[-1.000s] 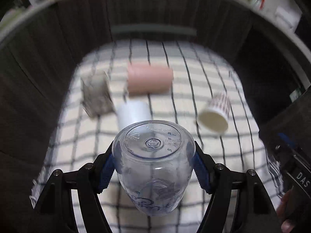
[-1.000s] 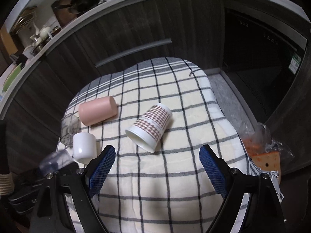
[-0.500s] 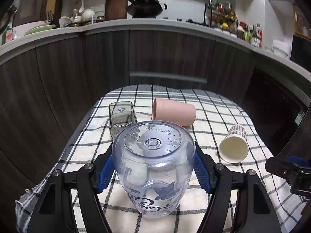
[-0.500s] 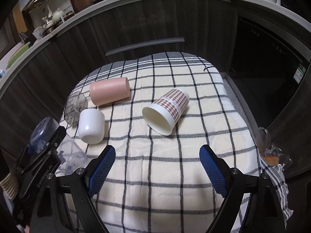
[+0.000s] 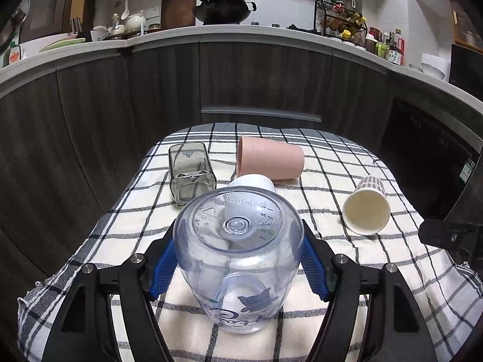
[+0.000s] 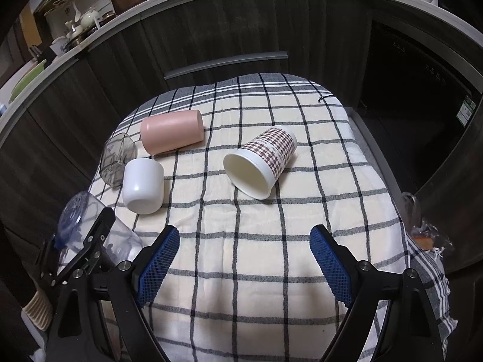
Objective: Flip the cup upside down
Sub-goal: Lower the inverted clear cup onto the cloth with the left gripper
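Observation:
My left gripper (image 5: 238, 256) is shut on a clear plastic cup (image 5: 238, 259) with blue print, its base turned toward the camera and its mouth down toward the checked cloth (image 5: 332, 301). In the right wrist view the same clear cup (image 6: 87, 226) shows at the table's left edge, tilted in the left gripper. My right gripper (image 6: 244, 259) is open and empty above the near middle of the cloth (image 6: 241, 271).
On the cloth lie a pink cup (image 5: 270, 162) (image 6: 172, 131) on its side, a paper cup (image 5: 366, 208) (image 6: 262, 161) with a checked pattern on its side, a smoky clear cup (image 5: 190, 173) (image 6: 116, 158) on its side, and a white cup (image 6: 143, 185) upside down. Dark cabinets (image 5: 241, 84) stand behind.
The left gripper has tipped and lowered with the clear cup, so its view rose from the table to the counter. The right gripper moved slightly closer over the cloth.

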